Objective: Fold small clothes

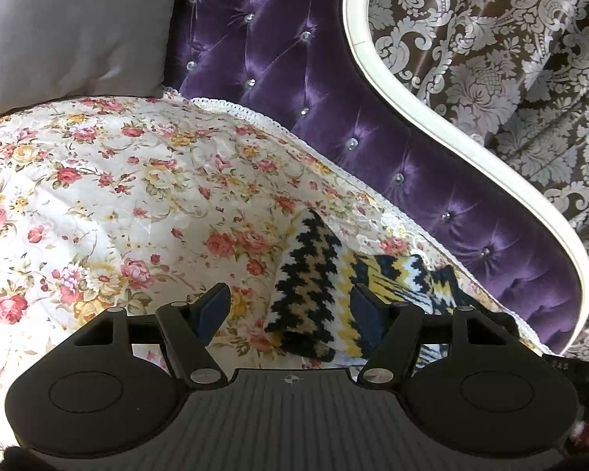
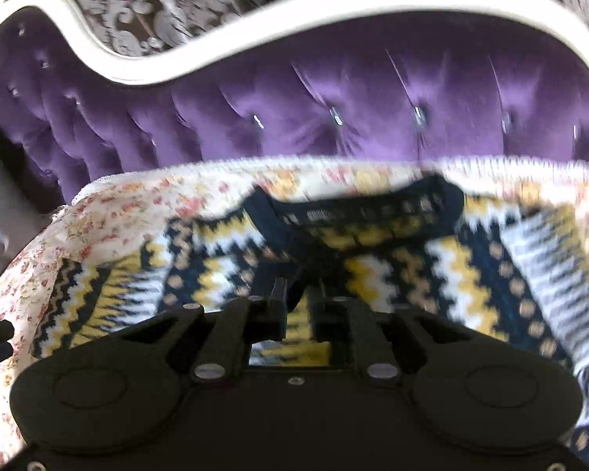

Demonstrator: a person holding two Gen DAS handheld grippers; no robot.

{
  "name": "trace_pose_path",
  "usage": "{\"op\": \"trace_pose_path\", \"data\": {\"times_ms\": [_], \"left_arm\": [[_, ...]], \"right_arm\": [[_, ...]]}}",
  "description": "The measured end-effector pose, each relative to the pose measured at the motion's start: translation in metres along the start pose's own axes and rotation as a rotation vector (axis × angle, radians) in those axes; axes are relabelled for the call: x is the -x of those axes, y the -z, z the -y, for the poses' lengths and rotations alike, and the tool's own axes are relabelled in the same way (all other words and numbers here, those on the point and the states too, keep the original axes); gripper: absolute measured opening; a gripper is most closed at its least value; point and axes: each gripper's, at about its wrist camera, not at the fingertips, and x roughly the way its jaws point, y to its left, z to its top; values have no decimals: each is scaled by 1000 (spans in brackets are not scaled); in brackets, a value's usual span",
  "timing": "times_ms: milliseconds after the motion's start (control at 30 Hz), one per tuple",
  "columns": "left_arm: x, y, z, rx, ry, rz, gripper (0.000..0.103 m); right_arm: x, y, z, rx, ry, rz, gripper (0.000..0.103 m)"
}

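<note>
- The knitted sweater, with zigzags in navy, yellow, white and tan, lies spread on a floral bedspread covering a bed.
- Its dark neckline sits at twelve o'clock from the right gripper, toward the purple tufted headboard.
- The right gripper's jaws stand narrowly apart over the sweater; the blur hides whether the pads pinch the knit.
- The left gripper hangs open, nothing between its jaws; a folded sleeve lies ahead at one o'clock.
- A grey pillow rests at eleven o'clock, and a damask curtain hangs behind the headboard.
</note>
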Motion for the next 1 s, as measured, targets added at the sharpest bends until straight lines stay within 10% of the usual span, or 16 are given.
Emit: {"op": "trace_pose_path", "data": {"times_ms": [167, 367, 433, 533, 800, 1000], "left_arm": [[-4, 1, 2, -10, -2, -8, 66], [-8, 2, 5, -27, -4, -16, 66], [-9, 2, 5, -36, -7, -17, 66], [-10, 2, 4, -37, -19, -17, 66], [-4, 2, 4, -49, -72, 33, 66], [-7, 3, 10, -64, -63, 22, 66]], "right_arm": [[-6, 2, 22, -146, -47, 24, 72], [-19, 2, 26, -181, -70, 11, 72], [-21, 3, 26, -174, -76, 16, 66], [-27, -1, 20, -138, -70, -8, 14], [62, -53, -22, 37, -229, 185, 13], [126, -80, 23, 52, -82, 318, 13]]}}
